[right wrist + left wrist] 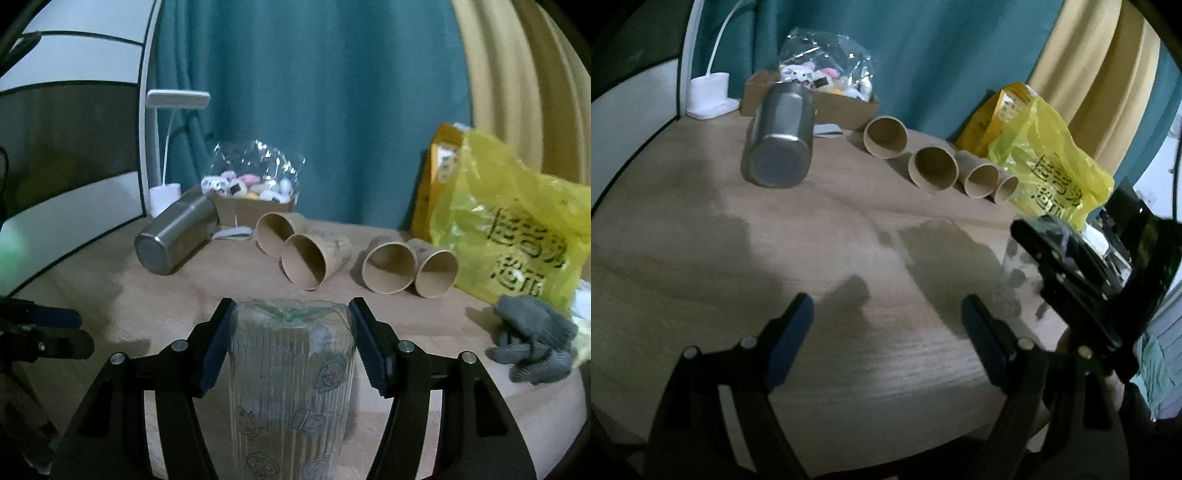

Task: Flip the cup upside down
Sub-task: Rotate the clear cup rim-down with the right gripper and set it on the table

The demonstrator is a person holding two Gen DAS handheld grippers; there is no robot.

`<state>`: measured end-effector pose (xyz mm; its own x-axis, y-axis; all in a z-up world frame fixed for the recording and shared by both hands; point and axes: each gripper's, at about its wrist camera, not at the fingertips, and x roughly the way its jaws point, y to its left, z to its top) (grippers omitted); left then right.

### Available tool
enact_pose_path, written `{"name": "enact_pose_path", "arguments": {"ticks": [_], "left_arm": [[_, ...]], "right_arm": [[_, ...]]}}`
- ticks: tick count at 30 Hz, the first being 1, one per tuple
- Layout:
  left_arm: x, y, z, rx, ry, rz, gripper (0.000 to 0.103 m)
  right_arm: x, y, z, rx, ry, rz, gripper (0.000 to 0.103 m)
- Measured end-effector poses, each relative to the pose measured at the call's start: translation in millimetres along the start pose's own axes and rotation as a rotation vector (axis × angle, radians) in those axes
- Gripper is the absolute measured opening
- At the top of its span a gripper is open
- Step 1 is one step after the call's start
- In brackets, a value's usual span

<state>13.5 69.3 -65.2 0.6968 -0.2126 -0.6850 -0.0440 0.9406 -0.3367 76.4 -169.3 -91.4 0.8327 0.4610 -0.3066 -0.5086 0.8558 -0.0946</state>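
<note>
Right wrist view, right gripper (290, 341) pinching glass cup (291, 387), base cropped, left gripper (886, 332) spread

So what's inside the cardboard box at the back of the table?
The cardboard box holds small plush toys in pink, white and yellow, under crinkled clear plastic wrap. The box walls hide whatever lies beneath them.

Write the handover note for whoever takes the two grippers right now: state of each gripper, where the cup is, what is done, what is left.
Right gripper: shut on the clear ribbed glass cup, pads on both its sides.
Left gripper: open, empty, above the wooden table.
Cup: held low over the table's near edge; its thick closed end points away from the camera.
Done: cup grasped.
Left: whether it is fully turned is unclear; finish the flip, set it rim-down, release.
</note>
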Motion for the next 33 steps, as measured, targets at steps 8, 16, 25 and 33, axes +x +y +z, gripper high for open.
{"name": "enact_pose_path", "arguments": {"ticks": [8,16,25,33], "left_arm": [[5,-11,-10,0.036,0.001,-0.013,0.083],[6,-22,-15,0.082,-0.016,0.003,0.083],[5,-29,-16,0.098,-0.022,0.011,0.083],[-5,-38,-15,0.123,-0.064,0.038,0.083]], "right_arm": [[-35,2,-20,-0.005,-0.080,-0.026,0.066],[-45,1,-36,0.035,-0.022,-0.008,0.066],[-43,1,-35,0.052,0.007,0.011,0.088],[-47,-2,-20,0.100,0.082,-0.001,0.089]]}}
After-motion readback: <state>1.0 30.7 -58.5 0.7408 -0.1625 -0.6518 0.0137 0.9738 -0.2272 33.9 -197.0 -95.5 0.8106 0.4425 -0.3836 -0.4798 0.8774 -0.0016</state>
